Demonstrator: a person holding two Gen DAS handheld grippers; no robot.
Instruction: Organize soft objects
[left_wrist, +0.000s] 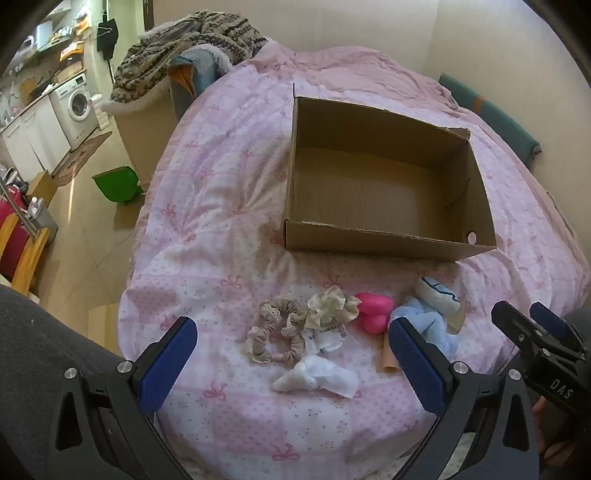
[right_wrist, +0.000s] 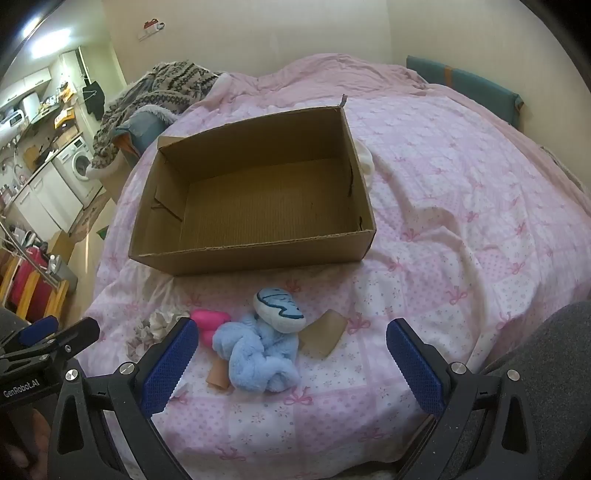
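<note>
An empty cardboard box (left_wrist: 388, 243) (right_wrist: 255, 254) sits open on the pink bedspread. In front of it lie a beige scrunchie (left_wrist: 275, 338), a cream lace scrunchie (left_wrist: 332, 308) with a tag, a white crumpled cloth (left_wrist: 317, 378), a pink soft piece (left_wrist: 373, 312) (right_wrist: 210, 321) and a light blue plush toy (left_wrist: 432, 314) (right_wrist: 258, 354). My left gripper (left_wrist: 291, 356) hangs open above the scrunchies and the white cloth, holding nothing. My right gripper (right_wrist: 293, 356) is open over the blue plush, not touching it.
A tan card piece (right_wrist: 325, 332) lies right of the plush. A patterned blanket (left_wrist: 184, 48) is piled at the bed's far left. The bed's left edge drops to a tiled floor with a green bin (left_wrist: 116, 184). A teal headboard (right_wrist: 476, 86) lines the far wall.
</note>
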